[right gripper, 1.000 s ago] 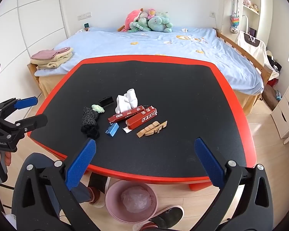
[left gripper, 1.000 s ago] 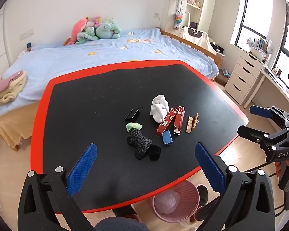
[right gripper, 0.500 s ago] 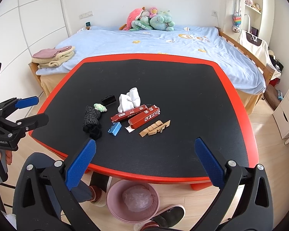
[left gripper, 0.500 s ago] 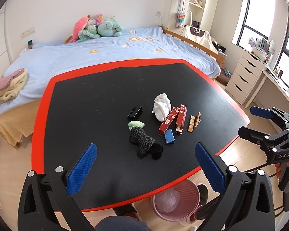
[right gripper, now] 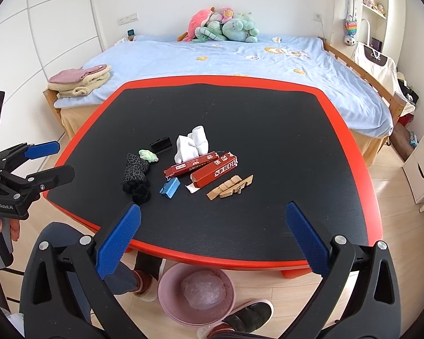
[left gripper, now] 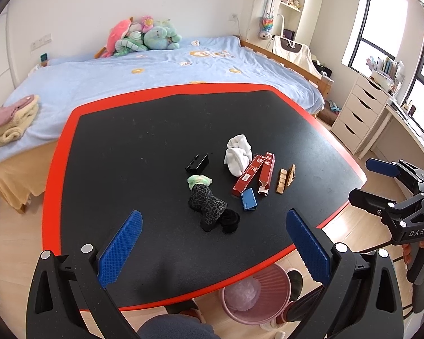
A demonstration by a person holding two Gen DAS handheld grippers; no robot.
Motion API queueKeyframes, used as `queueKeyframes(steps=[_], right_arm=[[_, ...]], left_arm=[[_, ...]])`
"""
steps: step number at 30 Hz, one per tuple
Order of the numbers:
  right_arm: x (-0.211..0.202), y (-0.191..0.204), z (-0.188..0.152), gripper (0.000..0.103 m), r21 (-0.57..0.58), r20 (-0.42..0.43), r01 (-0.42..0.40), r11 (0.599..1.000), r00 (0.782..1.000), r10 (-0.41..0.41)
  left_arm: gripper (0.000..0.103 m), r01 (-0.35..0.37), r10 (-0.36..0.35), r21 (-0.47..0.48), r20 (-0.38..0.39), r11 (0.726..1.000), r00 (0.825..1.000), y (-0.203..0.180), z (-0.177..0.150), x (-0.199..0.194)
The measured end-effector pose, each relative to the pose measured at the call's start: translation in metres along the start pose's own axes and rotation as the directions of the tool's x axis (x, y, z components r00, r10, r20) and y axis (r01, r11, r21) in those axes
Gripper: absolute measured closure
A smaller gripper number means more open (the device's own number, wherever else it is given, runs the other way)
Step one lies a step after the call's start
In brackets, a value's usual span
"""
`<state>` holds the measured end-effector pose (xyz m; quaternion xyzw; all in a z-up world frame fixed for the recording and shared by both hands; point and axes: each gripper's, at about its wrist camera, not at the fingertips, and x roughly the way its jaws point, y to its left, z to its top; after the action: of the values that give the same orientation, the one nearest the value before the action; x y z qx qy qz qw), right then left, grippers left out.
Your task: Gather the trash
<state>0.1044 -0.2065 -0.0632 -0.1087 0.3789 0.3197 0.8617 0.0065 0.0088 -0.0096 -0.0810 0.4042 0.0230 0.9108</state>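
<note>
Both tools hung spread wide and empty above the tabletop's near edge.

The left tool (left gripper: 212, 250) and right tool (right gripper: 212, 241) gripped nothing; red cartons (right gripper: 209, 166), white socks (right gripper: 191, 144), black socks (right gripper: 135, 176) and clothespins (right gripper: 229, 187) lay mid-tabletop (right gripper: 268, 130), with the pink bin (right gripper: 196, 293) on the floor below.

matt black table (right gripper: 268, 130) with a glossy red rim; soft white cloth bundle (right gripper: 191, 143); two glossy red cardboard boxes (right gripper: 214, 170); bare wooden clothespins (right gripper: 229, 187); smooth pink plastic bin (right gripper: 169, 288) on the floor.
</note>
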Motion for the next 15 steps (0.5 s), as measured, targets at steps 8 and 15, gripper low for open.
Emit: queueKeyframes(steps=[8, 15], right_arm=[[0.0008, -0.0010, -0.0015, 0.003, 0.005, -0.005, -0.002, 1.000, 1.000, 0.002], [0.0015, -0.0020, -0.0031, 0.003, 0.007, -0.009, -0.007, 1.000, 1.000, 0.007]], left_arm=[[0.006, 0.005, -0.005, -0.012, -0.014, 1.000, 1.000, 0.0009, 0.0003, 0.0021], [0.006, 0.006, -0.006, -0.013, -0.016, 1.000, 1.000, 0.0001, -0.0001, 0.0024]])
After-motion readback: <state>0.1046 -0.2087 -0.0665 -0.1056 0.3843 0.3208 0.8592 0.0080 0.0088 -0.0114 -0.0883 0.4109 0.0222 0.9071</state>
